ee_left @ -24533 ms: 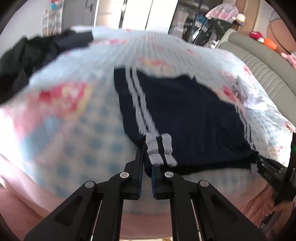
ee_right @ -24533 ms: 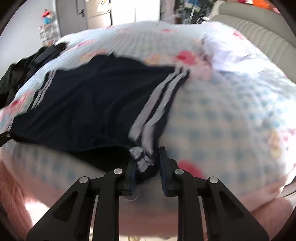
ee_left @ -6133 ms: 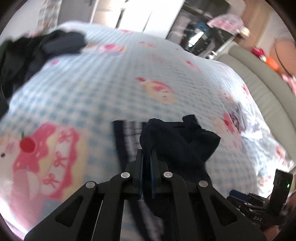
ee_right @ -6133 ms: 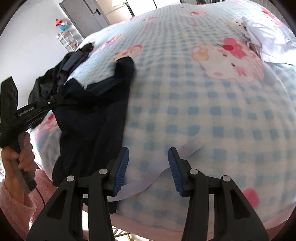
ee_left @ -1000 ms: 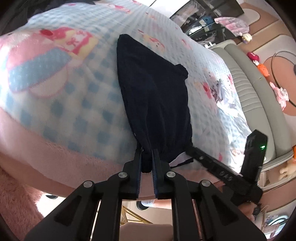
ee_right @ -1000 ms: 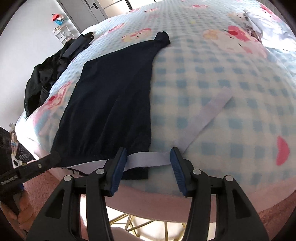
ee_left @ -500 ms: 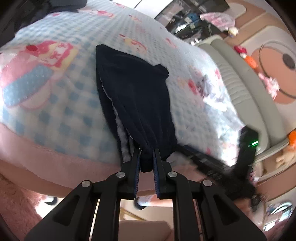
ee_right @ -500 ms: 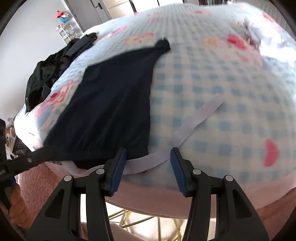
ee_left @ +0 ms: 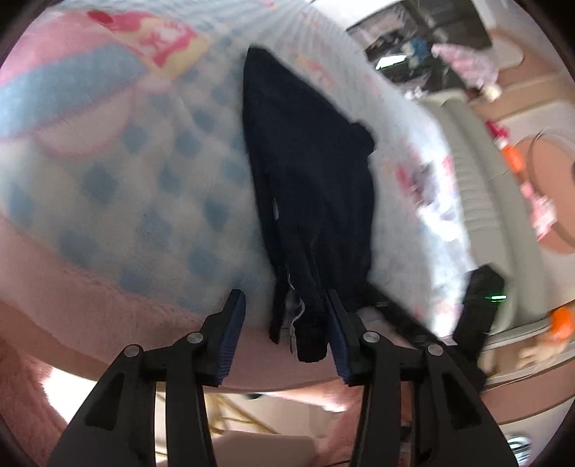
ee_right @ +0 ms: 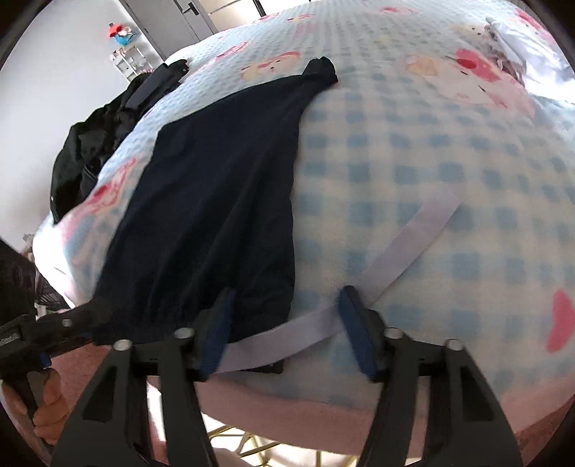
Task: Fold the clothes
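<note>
Now the navy garment lies flat along the near part of the bed, its waistband at the bed's front edge and its far tip pointing toward the middle. A pale strap trails from under the waistband across the checked blanket to the right. The left tool has just been opening; its jaws stand spread with the garment's bunched corner between them, the right pad beside the cloth, the left pad clear. The right tool is spread too, straddling the waistband's end and the strap without pinching either. The blanket is blue-and-white check with pink cartoon figures and a pink border that hangs over the front edge. A dark heap of clothes sits at the bed's far left corner, and white cloth at the far right. Beyond stand grey doors and a small shelf. Right of the garment the blanket lies open. No writing is readable.
</note>
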Motion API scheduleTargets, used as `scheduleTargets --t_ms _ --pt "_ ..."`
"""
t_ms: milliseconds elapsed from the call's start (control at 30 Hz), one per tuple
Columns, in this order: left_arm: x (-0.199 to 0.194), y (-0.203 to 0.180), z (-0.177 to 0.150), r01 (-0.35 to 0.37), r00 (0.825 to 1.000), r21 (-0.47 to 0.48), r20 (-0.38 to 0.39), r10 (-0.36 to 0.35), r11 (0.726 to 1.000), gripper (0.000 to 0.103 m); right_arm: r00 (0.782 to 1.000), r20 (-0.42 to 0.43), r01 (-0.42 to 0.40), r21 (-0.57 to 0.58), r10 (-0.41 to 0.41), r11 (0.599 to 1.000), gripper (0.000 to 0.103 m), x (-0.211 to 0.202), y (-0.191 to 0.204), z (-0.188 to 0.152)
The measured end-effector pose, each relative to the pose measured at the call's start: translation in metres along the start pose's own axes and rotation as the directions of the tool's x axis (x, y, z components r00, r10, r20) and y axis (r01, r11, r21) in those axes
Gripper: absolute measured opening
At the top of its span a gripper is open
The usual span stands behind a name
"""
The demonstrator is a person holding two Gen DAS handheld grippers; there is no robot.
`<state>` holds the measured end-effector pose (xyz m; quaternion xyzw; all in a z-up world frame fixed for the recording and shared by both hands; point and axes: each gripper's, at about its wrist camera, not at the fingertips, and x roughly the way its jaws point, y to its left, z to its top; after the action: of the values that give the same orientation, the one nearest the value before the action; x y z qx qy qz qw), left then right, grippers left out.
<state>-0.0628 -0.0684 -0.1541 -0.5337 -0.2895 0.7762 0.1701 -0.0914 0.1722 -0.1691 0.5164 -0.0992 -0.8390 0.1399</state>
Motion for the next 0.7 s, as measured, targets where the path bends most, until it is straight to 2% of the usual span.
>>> scheduleTargets --t_ms 67,167,233,333,400,467,533,700 --pt "0.005 -0.006 -0.003 -0.054 0.998 0.041 -0.011 0.055 0.998 0.036 1.0 0.001 -0.008 -0.015 0.008 1.0 0.032 -0.004 0.001 -0.004" --pt "0.003 -0.009 -0.005 -0.063 0.997 0.065 -0.029 0.065 0.996 0.036 0.999 -0.016 -0.029 -0.027 0.028 0.999 0.024 -0.009 0.0 -0.011" --pt "0.0 -0.006 -0.005 -0.044 0.998 0.063 -0.035 0.046 0.997 0.036 0.996 -0.02 -0.09 0.001 0.09 0.996 0.024 -0.013 -0.003 -0.013" --pt "-0.007 0.013 0.002 0.029 0.999 0.007 -0.037 -0.029 1.0 0.039 0.979 -0.02 -0.2 0.081 0.202 0.977 0.041 -0.013 -0.013 -0.012" --pt "-0.006 0.019 0.004 0.04 0.999 -0.011 -0.034 -0.041 0.999 0.038 0.975 -0.025 -0.219 0.105 0.223 0.97 0.041 -0.007 -0.017 -0.012" --pt "-0.012 0.017 0.004 0.008 1.0 0.011 -0.015 -0.008 1.0 0.027 0.978 -0.035 -0.202 0.08 0.206 0.976 0.031 -0.004 -0.012 -0.014" --pt "-0.019 0.014 0.004 -0.038 0.999 0.036 0.003 0.038 0.999 0.026 0.977 -0.038 -0.204 0.086 0.208 0.975 0.026 -0.01 -0.009 -0.018" --pt "-0.026 0.006 0.002 -0.092 0.993 0.153 -0.06 0.102 0.984 0.027 0.961 -0.066 -0.259 0.138 0.269 0.956 0.019 -0.024 -0.007 -0.032"
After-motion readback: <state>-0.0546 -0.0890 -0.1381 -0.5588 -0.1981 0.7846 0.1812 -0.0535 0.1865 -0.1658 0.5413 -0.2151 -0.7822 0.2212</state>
